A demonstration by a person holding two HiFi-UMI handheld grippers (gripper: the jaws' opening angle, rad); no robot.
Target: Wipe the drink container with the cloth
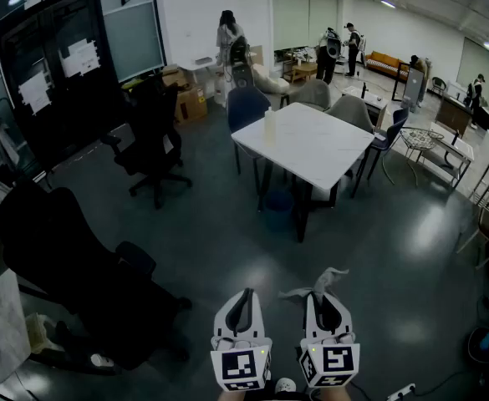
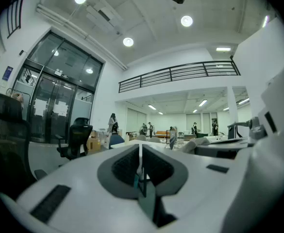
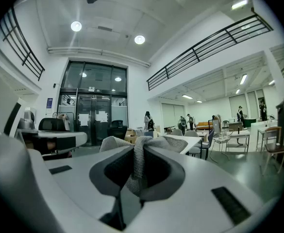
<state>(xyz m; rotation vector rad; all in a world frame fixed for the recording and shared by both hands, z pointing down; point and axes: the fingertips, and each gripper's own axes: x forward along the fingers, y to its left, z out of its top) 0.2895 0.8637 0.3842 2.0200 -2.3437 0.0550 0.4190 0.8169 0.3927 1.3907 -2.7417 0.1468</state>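
Observation:
A pale drink container (image 1: 269, 126) stands near the left edge of a white table (image 1: 319, 153) across the room, far from both grippers. At the bottom of the head view the left gripper (image 1: 244, 296) is held level over the dark floor, its jaws shut with nothing between them (image 2: 140, 155). Beside it the right gripper (image 1: 323, 289) is shut on a grey knitted cloth (image 1: 314, 285). In the right gripper view the cloth (image 3: 139, 155) is pinched between the pads, and its ends fan out past the fingertips.
A black office chair (image 1: 154, 144) stands at mid left, and a larger black chair (image 1: 64, 261) sits close at lower left. Grey and blue chairs ring the table, with a blue bin (image 1: 277, 210) beneath it. Several people stand at the far end. A wire table (image 1: 420, 140) is at right.

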